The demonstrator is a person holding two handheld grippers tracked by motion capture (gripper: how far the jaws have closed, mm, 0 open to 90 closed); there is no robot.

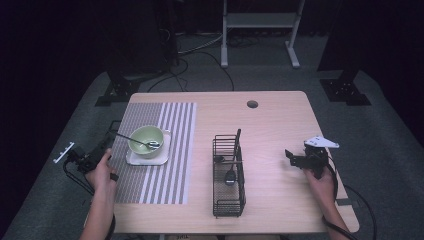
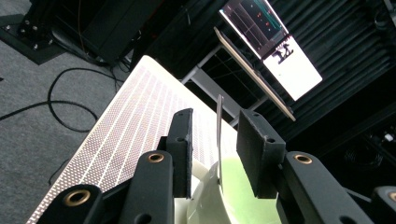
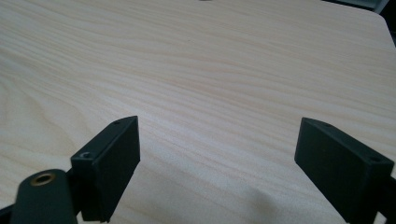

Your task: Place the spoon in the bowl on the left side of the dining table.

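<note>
Spoon in the green bowl, my left gripper's jaws parted around its handle.

I see the green bowl (image 1: 146,140) on a white plate (image 1: 150,159) on the striped mat (image 1: 170,150) near the tabletop's left edge; the spoon (image 1: 142,143) lies in it, handle toward that edge. My left gripper (image 1: 107,142) is released, handle between the pads untouched. The wire basket (image 1: 228,176) mid-table holds a black ladle (image 1: 232,161). My right gripper (image 1: 296,159) stands wide open near the right edge, grasping nothing.
</note>
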